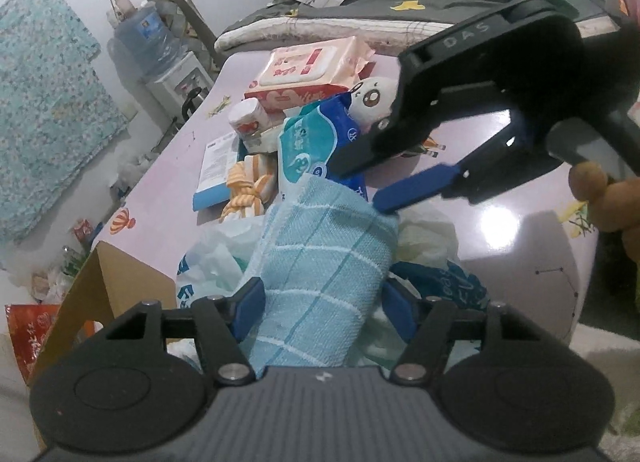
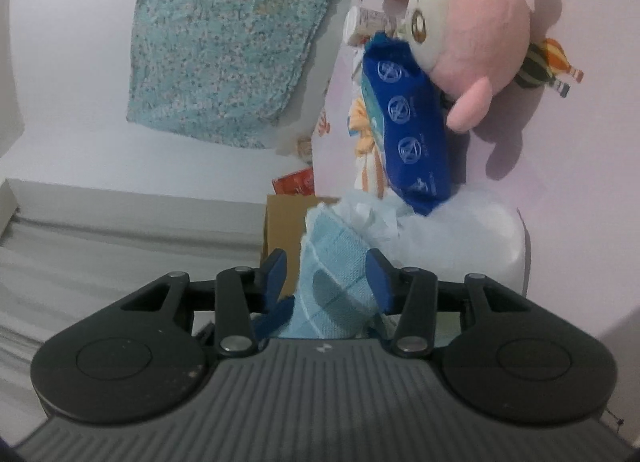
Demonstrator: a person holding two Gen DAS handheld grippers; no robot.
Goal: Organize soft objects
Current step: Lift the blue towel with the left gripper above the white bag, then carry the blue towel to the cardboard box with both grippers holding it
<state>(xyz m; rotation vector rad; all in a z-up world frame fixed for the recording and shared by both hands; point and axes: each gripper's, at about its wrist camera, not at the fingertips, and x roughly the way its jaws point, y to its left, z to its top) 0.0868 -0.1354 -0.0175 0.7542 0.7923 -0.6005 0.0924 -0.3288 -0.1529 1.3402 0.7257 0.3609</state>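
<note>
My left gripper point(image 1: 320, 294) stands released around the blue towel point(image 1: 320, 262); my right gripper point(image 1: 360, 185), beyond the towel, looks released too. Next I should regrasp and fold it.

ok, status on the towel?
Left gripper open, right gripper open, both straddling the blue towel. Towel rolled, atop plastic bags. Blue tissue pack right behind.

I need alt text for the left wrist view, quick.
A rolled light blue checked towel sits between the left claw and its blue fingers, over a heap of plastic bags beside a cardboard box. The right claw reaches in from the right toward the towel's far end. Behind lie a blue tissue pack and pink wipes pack on the pink table.
</note>
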